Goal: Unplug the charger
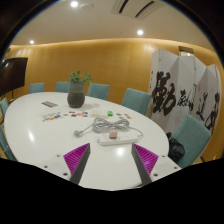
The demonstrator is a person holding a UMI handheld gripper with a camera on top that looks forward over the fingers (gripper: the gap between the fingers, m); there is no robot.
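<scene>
A white power strip (113, 139) lies on the white oval table (60, 135) just ahead of my fingers. A small charger (113, 133) stands plugged into its top. A grey cable (103, 126) lies coiled behind it. My gripper (111, 160) is open and empty. Its two fingers with magenta pads (76, 155) stand wide apart over the table, short of the strip.
A potted plant (77, 90) stands at the table's middle. Small items (70, 116) and a dark phone (48, 104) lie left of the cable. Teal chairs (136, 100) ring the table. A banner with black calligraphy (180, 95) stands to the right.
</scene>
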